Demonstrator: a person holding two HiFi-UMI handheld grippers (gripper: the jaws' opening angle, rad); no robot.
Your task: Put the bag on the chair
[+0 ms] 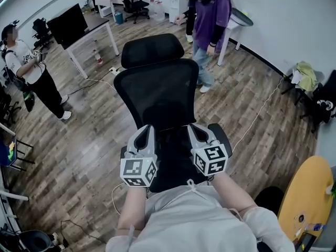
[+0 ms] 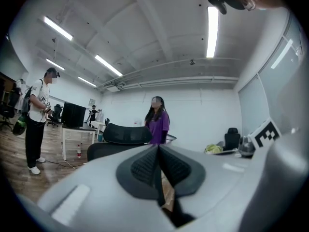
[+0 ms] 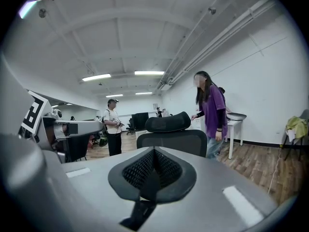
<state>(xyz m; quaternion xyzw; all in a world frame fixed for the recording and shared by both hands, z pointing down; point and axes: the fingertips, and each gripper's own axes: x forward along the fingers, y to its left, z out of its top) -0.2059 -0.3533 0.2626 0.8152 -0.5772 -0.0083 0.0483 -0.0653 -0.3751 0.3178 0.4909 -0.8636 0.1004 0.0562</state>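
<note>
A black mesh office chair (image 1: 157,88) with a headrest stands right in front of me, its back facing me; it also shows in the left gripper view as the chair (image 2: 126,133) and in the right gripper view as the chair (image 3: 171,129). My left gripper (image 1: 148,127) and right gripper (image 1: 193,127) hover side by side over the seat, both pointing at the backrest. Seen along its own jaws, the left gripper (image 2: 158,146) has its pads pressed together, as does the right gripper (image 3: 153,150). I see nothing between either pair. I make out no bag in any view.
A person in a purple top (image 1: 210,20) stands behind the chair. Another person in a white shirt (image 1: 26,67) stands at the left by a desk with a monitor (image 1: 79,28). A cable (image 1: 257,114) runs across the wooden floor. A yellow round table (image 1: 307,193) is at my right.
</note>
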